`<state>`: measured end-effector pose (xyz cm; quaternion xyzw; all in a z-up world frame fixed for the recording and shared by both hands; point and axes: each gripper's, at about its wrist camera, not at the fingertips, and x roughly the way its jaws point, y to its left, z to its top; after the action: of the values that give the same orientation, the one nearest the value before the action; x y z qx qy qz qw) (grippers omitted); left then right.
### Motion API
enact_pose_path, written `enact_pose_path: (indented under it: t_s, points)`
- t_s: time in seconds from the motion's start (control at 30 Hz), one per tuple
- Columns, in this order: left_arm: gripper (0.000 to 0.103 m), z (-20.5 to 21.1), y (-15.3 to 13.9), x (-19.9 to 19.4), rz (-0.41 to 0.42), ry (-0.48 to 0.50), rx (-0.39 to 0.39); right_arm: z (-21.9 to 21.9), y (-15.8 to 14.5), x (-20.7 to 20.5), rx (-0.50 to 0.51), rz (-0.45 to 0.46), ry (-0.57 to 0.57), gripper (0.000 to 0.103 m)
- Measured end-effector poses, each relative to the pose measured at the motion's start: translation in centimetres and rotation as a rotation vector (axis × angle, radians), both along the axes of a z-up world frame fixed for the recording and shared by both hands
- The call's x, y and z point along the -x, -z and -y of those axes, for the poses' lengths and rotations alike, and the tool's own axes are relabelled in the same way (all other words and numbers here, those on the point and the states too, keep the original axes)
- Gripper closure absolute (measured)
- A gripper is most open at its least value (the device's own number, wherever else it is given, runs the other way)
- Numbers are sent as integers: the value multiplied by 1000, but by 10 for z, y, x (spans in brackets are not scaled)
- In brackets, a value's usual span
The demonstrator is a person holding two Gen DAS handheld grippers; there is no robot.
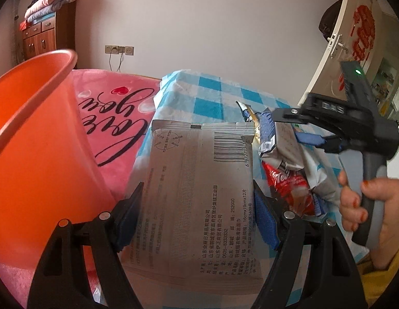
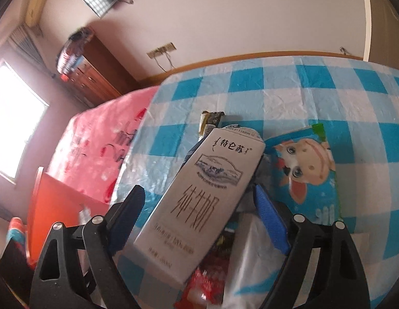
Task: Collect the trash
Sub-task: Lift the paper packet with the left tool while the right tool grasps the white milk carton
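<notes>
Gripping two items: one packet [image 1: 196, 193], one carton [image 2: 199, 200].

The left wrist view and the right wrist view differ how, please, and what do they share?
Only the left wrist view shows the flat grey printed packet with a barcode held between the left gripper fingers, plus the right gripper from outside. Only the right wrist view shows the grey milk carton's front and the blue cartoon-dog packet. Both show the orange plastic bin, the blue checked plastic cloth and the pink blanket.
</notes>
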<state>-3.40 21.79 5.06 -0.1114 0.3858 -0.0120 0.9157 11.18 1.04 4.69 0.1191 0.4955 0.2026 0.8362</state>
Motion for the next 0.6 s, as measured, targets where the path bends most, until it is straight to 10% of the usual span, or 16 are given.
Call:
enact_pose_path:
  t_s: [0.6]
  points:
    - [26, -6, 5, 11, 15, 19, 38, -10, -6, 19, 93, 125, 30, 47]
